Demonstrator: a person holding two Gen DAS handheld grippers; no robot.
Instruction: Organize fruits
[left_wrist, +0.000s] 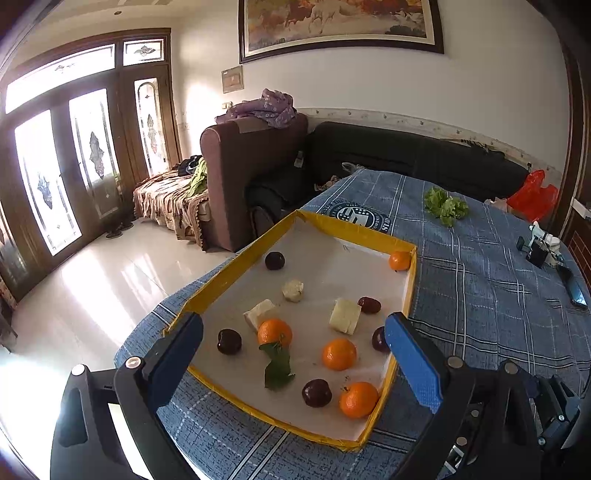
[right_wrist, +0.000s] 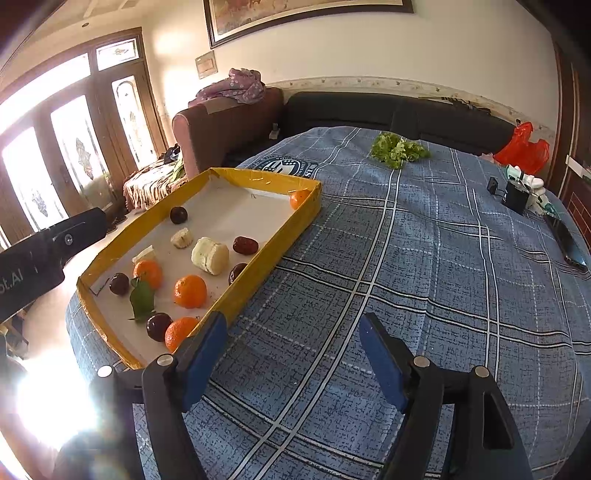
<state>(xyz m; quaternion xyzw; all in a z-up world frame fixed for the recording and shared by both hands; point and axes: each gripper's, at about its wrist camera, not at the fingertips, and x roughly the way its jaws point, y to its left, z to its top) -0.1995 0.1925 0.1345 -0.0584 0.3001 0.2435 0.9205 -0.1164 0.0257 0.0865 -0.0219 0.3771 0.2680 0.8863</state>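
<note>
A table under a blue plaid cloth (right_wrist: 406, 258) fills most of both views, with a dark sofa (left_wrist: 406, 151) behind it and glazed wooden doors (left_wrist: 74, 166) to the left. On the cloth's left part sits a shallow yellow-rimmed tray (left_wrist: 229, 266) with a pale liner, and all the fruit lies inside it. Four oranges show in the left wrist view: one in the far right corner (left_wrist: 399, 260), one beside a green leaf (left_wrist: 275, 332), one mid-tray (left_wrist: 339, 353) and one at the near right corner (left_wrist: 359, 399). Dark red fruits are scattered among them, among them one near the far left wall (left_wrist: 274, 260), one on the left (left_wrist: 229, 341) and one just beside the near orange (left_wrist: 316, 393). Three pale cut chunks (left_wrist: 345, 315) lie between them in the tray's middle. A lettuce bunch (right_wrist: 399, 149) rests well apart on the far cloth, with a red bag (right_wrist: 522, 149) beyond it and small gadgets (right_wrist: 517, 192) at the right edge. The left gripper (left_wrist: 293, 339) hovers over the tray's near end, jaws spread wide and holding nothing. The right gripper (right_wrist: 291, 332) hangs over bare cloth just beside the tray's near right corner, its jaws likewise parted and empty.
</note>
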